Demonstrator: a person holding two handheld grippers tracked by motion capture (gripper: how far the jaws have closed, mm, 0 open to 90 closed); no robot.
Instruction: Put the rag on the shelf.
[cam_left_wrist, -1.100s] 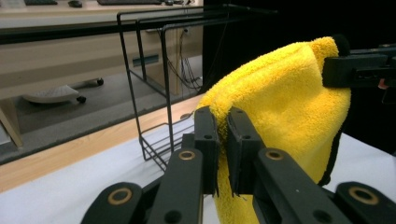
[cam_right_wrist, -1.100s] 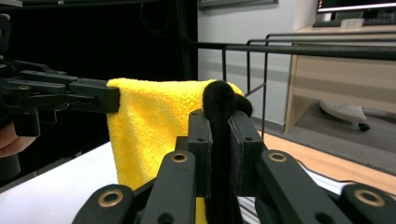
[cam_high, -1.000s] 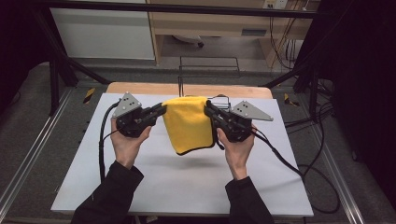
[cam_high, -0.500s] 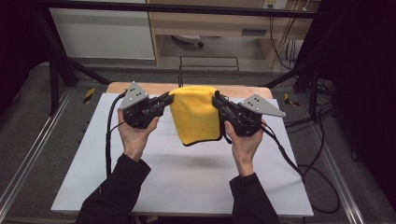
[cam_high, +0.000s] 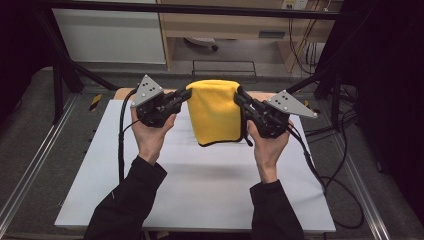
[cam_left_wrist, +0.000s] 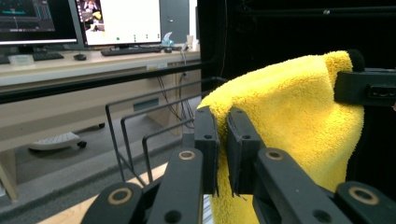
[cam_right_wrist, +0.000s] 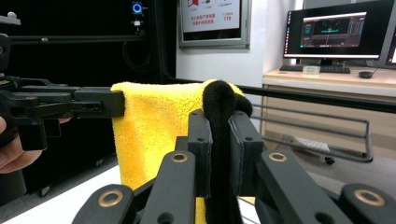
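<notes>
towel (cam_high: 215, 112) hangs clear above the white table (cam_high: 200, 185), left gripper (cam_high: 184, 95) and right gripper (cam_high: 239, 96) each clenched on a top corner, likely to spread it.

Take the yellow cloth (cam_high: 216, 111) as your landmark. It hangs folded between your two grippers, clear of the white table top (cam_high: 200, 185); below its lower edge and on the near side of it the table lies open, so your hands can pass there. To either side of the cloth your left gripper (cam_high: 184, 95) and right gripper (cam_high: 239, 96) block the way. Beyond the cloth, a black wire rack (cam_high: 224, 67) stands off the table's far edge, with a black frame bar (cam_high: 200, 8) crossing above.
</notes>
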